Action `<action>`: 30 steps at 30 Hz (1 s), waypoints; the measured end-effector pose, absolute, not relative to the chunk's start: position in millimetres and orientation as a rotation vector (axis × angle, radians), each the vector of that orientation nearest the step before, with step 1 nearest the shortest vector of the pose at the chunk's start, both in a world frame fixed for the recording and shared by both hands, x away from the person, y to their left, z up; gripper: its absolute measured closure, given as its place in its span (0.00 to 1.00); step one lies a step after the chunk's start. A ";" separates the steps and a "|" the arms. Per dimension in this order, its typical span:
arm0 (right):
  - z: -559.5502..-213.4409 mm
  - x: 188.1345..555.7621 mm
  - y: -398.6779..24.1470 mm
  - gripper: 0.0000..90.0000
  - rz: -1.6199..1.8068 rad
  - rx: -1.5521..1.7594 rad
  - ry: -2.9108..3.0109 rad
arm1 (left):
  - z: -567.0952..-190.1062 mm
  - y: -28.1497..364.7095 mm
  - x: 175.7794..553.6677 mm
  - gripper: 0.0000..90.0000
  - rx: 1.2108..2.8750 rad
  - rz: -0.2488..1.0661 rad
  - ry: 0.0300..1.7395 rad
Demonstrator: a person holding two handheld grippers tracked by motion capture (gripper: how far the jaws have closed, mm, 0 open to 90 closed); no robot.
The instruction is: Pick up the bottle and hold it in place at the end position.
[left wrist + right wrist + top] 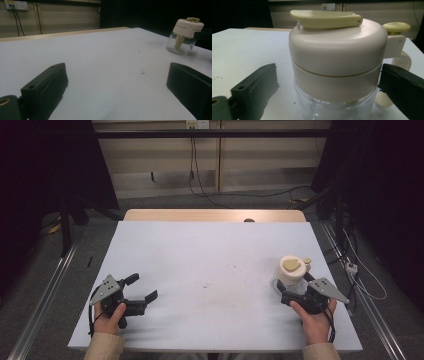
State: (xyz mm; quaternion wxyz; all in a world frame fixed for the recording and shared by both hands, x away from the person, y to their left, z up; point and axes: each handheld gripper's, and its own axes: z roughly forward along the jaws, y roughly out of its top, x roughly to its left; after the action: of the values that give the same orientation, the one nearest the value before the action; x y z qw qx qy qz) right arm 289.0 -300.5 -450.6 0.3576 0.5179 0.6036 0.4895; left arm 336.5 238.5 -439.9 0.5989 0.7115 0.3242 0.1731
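Right gripper (289,291) spread around a cream-lidded clear glass jar (292,272); left gripper (142,288) wide open and empty.
The right gripper's black jaws flank the jar: one appears to touch the lid, the other stands apart. The jar sits near the right edge of the white tabletop (210,260). The left gripper rests near the front-left corner, well apart from the jar.

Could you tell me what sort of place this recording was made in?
Probably a lab recording station, not a home: a table with a plain white top, dark curtains at both sides, loose cables on the grey floor, and handheld grippers, the right gripper at a small jar.
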 end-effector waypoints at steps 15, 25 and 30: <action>-455.3 310.4 -305.5 0.02 1.251 1.364 1.579 | -440.7 238.3 337.0 0.03 1.658 0.390 0.750; -458.3 319.1 -303.2 0.04 1.259 1.369 1.586 | -440.7 238.2 337.1 0.03 1.660 0.392 0.747; -458.4 321.6 -302.6 0.05 1.259 1.365 1.588 | -440.6 238.2 337.2 0.03 1.658 0.395 0.750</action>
State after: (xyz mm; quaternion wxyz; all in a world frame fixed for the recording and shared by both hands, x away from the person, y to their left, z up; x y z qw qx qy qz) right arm 321.6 -302.6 -458.4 0.3421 0.5248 0.6108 0.4842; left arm 337.2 238.2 -440.6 0.5971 0.7143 0.3230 0.1700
